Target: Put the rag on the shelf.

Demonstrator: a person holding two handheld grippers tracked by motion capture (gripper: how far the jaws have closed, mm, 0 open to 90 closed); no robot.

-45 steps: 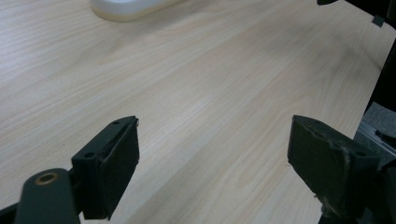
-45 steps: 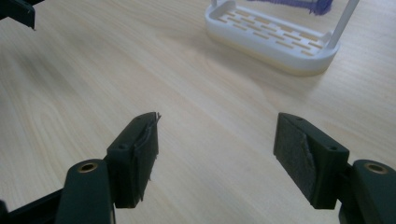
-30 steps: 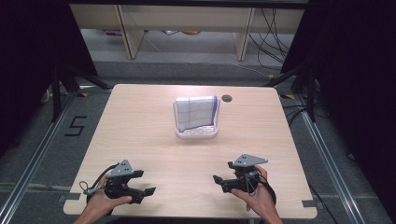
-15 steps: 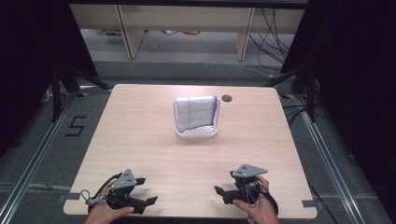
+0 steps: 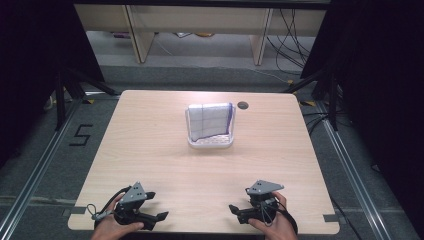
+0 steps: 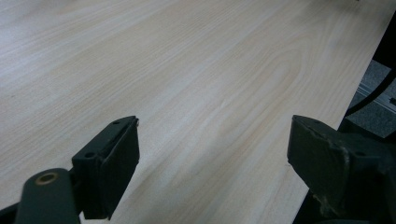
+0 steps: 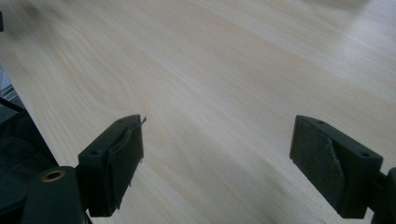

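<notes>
A white basket (image 5: 210, 143) stands at the middle back of the wooden table (image 5: 150, 145). A folded white cloth with purple check lines (image 5: 210, 122) lies in it. My left gripper (image 5: 156, 206) rests at the near left edge, held by a hand, open, jaws pointing right. Held the same way at the near right edge, my right gripper (image 5: 239, 212) is open, jaws pointing left. The left gripper view has my left gripper (image 6: 215, 154) wide apart over bare wood. My right gripper (image 7: 217, 154) shows the same in its own view. Nothing lies between either pair of jaws.
A dark round cable hole (image 5: 243, 105) sits in the table just right of the basket. The table's edge (image 6: 345, 107) drops to grey floor in the left gripper view. Black stands (image 5: 65, 85) and cables (image 5: 295, 35) flank the table's far side.
Both hands have drawn their grippers back toward the near table edge. Both stay open, and the basket and cloth have not moved.
</notes>
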